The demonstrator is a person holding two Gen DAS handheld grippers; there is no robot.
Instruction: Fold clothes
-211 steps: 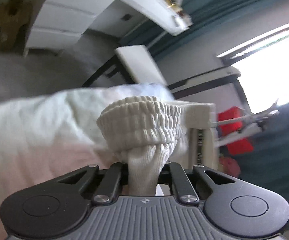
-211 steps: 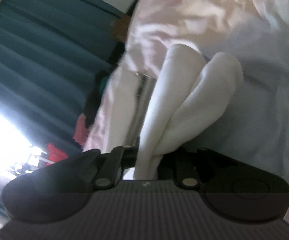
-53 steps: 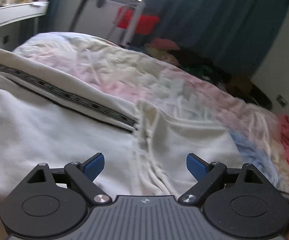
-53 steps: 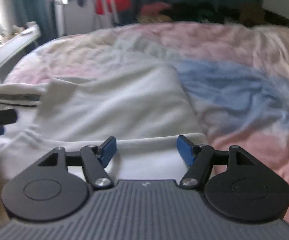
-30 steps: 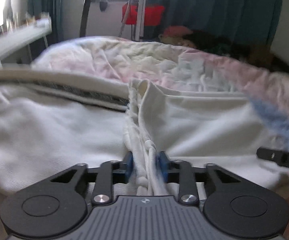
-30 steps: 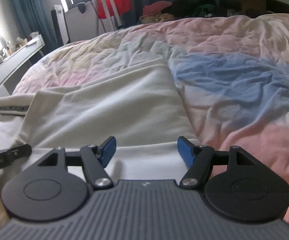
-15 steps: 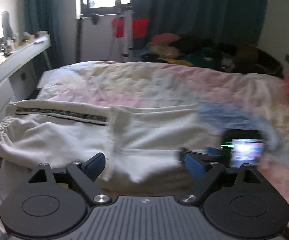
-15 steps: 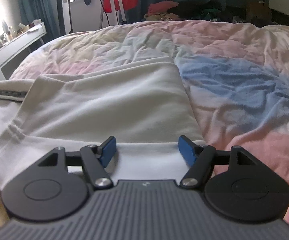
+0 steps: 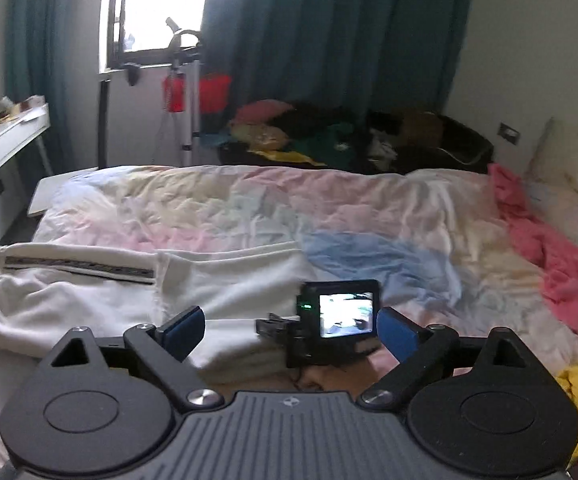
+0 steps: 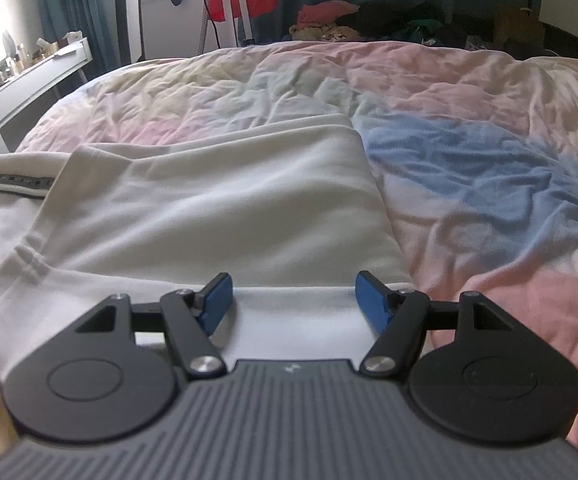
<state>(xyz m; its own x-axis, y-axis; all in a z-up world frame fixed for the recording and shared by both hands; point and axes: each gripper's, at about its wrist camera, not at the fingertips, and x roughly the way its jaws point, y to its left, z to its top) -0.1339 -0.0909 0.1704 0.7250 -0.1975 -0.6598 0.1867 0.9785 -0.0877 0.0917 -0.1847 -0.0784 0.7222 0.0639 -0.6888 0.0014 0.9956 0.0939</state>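
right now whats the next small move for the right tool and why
Probably lower the right tool and close it on the near hem of the white garment. Its jaws are open and empty, hovering right over that edge, and the garment lies only partly folded on the quilt. The left tool is also open and holds nothing, so neither grips the cloth yet.

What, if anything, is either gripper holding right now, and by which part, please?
Nothing is held: the left gripper and right gripper are both open above the white garment.

Folded garment point(image 10: 217, 208) lies on bedspread point(image 10: 469, 168), left side.
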